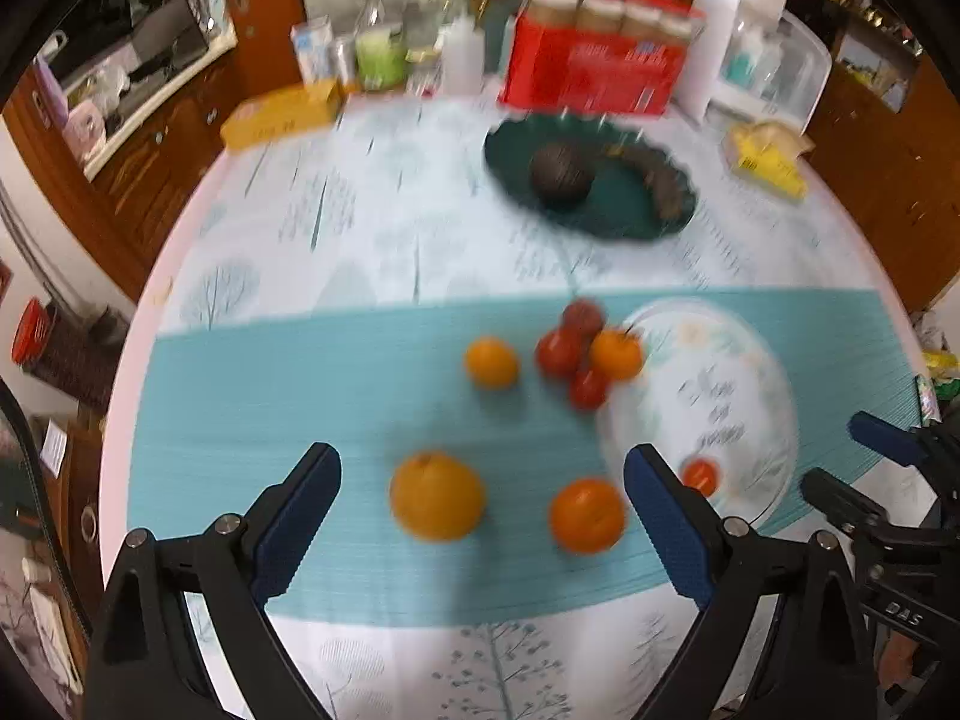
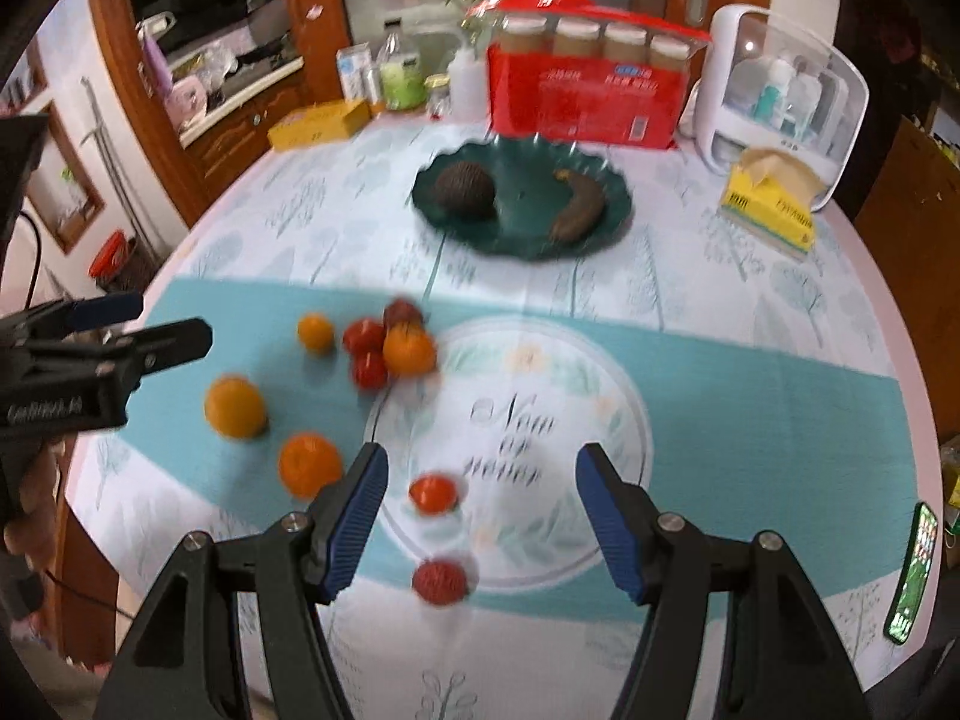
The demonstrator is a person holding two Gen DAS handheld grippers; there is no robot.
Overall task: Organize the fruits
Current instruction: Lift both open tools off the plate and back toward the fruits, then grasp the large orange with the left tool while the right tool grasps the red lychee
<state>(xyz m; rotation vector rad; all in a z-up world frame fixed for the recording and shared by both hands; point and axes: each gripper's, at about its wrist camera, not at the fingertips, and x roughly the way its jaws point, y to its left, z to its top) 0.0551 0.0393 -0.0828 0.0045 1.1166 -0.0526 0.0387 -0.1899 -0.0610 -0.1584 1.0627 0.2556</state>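
Both grippers — left gripper [image 1: 483, 474], right gripper [image 2: 483, 474] — hover, jaws spread and empty. Round orange and red fruits [image 2: 399, 348] lie mid-tabletop beside a white floral plate [image 2: 600, 372].

fruit cluster [image 2: 390, 348] crowding white plate [image 2: 600, 360] edge

Clutter lining the table's far edge

A red carton [image 2: 585, 105] of jars is standing beside a white organizer [image 2: 786, 84] — a yellow tissue pack [image 2: 771, 204] lying before it — while a phone [image 2: 913, 576] is glowing at the right rim.
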